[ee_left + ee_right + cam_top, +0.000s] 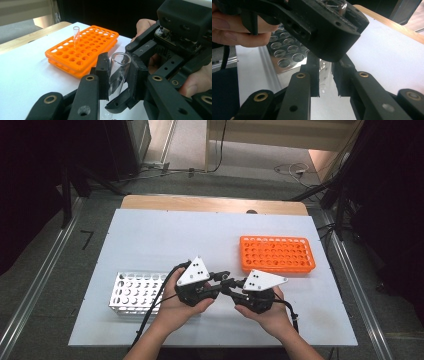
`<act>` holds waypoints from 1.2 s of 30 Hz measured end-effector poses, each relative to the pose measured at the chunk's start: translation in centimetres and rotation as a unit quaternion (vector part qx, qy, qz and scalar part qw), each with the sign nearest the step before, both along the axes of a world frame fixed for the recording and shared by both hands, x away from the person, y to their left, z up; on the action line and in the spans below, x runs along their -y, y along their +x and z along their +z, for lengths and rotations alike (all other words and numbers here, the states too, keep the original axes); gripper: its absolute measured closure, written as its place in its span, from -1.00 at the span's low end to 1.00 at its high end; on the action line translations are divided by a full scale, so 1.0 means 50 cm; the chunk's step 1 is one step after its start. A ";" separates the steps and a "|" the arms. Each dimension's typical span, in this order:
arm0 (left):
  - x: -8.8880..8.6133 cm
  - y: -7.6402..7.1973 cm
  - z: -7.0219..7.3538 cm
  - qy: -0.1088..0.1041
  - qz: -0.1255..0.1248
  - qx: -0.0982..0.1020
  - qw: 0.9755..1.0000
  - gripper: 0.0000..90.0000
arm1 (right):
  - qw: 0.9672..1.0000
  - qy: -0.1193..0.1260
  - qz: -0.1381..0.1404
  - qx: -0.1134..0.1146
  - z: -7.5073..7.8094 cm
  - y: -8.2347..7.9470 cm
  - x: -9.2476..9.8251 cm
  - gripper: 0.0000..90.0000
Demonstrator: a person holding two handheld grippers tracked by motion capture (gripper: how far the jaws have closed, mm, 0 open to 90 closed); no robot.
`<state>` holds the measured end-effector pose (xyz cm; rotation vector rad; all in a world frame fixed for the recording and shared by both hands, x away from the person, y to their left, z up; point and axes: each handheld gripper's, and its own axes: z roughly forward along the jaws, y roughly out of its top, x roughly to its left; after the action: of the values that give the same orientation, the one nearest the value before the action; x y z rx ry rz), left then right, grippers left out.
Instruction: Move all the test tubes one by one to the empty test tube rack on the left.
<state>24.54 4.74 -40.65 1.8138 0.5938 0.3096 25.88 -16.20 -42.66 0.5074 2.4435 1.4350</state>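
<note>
You hold both grippers over the white table (150, 227), meeting tip to tip just in front of the orange rack (276, 254), between it and the silver metal rack (135, 292) that lies further toward your left. The left gripper (119, 75) pinches a clear glass tube (118, 72) between its 2 black pads (103, 72), the tube's open mouth rising above them and tilted a little. In the right gripper view the right gripper (325, 81) also has its pads clamped on the same clear tube (323, 72), with the left gripper's black body hanging right over it and the metal rack's round holes behind. In the high view the left gripper (216, 282) and right gripper (231, 287) touch at their tips. A 2nd clear tube (75, 35) stands upright in a hole of the orange rack, near its far edge as the left gripper view has it. No brand, label or writing can be read on the racks, the tubes or the grippers.
</note>
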 end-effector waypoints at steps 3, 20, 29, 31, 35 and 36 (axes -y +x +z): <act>-0.001 0.000 0.001 0.001 0.002 0.001 1.000 0.66 | 1.000 0.000 0.000 0.000 0.001 0.000 0.001 0.65; -0.019 0.001 0.009 -0.011 0.014 0.002 1.000 0.69 | 1.000 0.020 0.014 0.002 0.006 -0.002 0.004 0.02; -0.037 -0.002 0.018 -0.015 0.022 0.006 1.000 0.69 | 0.999 0.043 0.009 -0.004 0.010 0.002 0.019 -0.50; -0.042 -0.003 0.020 -0.015 0.024 0.008 1.000 0.69 | 0.999 0.047 0.006 -0.005 0.010 0.003 0.024 -0.56; -0.049 -0.004 0.022 -0.015 0.026 0.008 0.999 0.69 | 0.999 0.050 -0.003 -0.005 0.010 0.007 0.034 -0.72; -0.051 -0.005 0.023 -0.015 0.027 0.008 0.999 0.69 | 0.999 0.050 -0.005 -0.007 0.010 0.008 0.037 -0.76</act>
<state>24.29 7.27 -39.49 1.7666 0.6344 0.3507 26.28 -18.03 -42.17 0.5510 2.3864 1.5609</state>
